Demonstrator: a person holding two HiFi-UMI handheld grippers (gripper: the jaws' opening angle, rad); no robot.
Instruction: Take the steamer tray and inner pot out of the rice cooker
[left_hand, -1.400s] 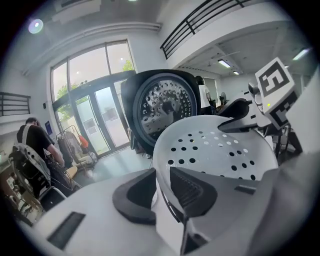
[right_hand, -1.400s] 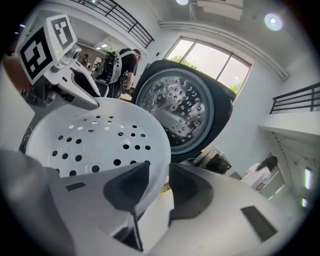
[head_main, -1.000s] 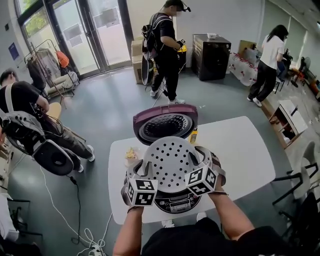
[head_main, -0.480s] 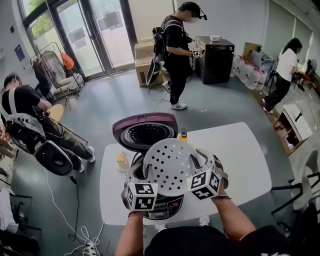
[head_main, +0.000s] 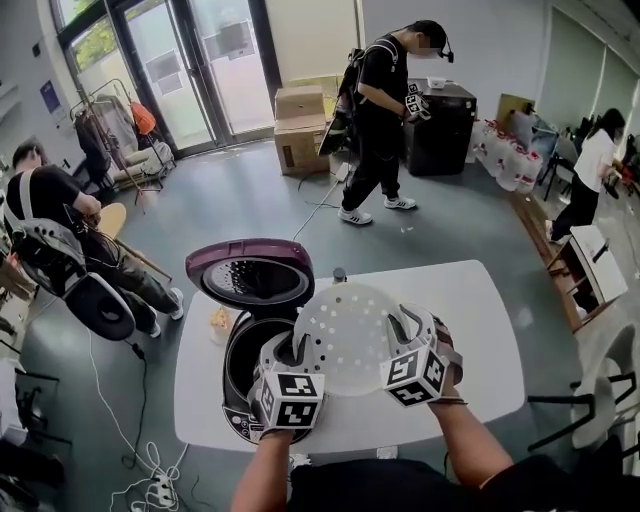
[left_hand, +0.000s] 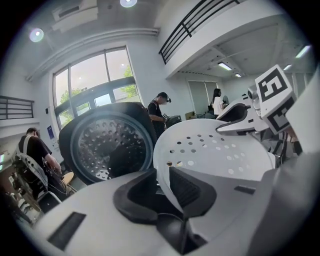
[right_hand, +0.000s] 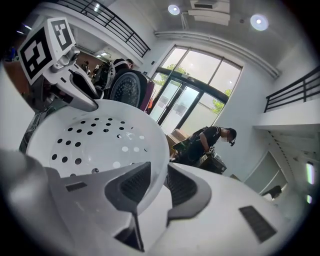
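Observation:
The white perforated steamer tray hangs in the air over the white table, just right of the open rice cooker. My left gripper is shut on the tray's left rim, and my right gripper is shut on its right rim. The cooker's purple lid stands open behind its dark cavity. Inside that cavity the inner pot shows only as a dark rim.
A small cup stands left of the cooker and a dark bottle top behind the tray. A seated person is at the left, another person stands beyond the table, and cables lie on the floor.
Both grippers carried the steamer tray from over the cooker's opening to the right. The cooker's dark cavity now shows uncovered.

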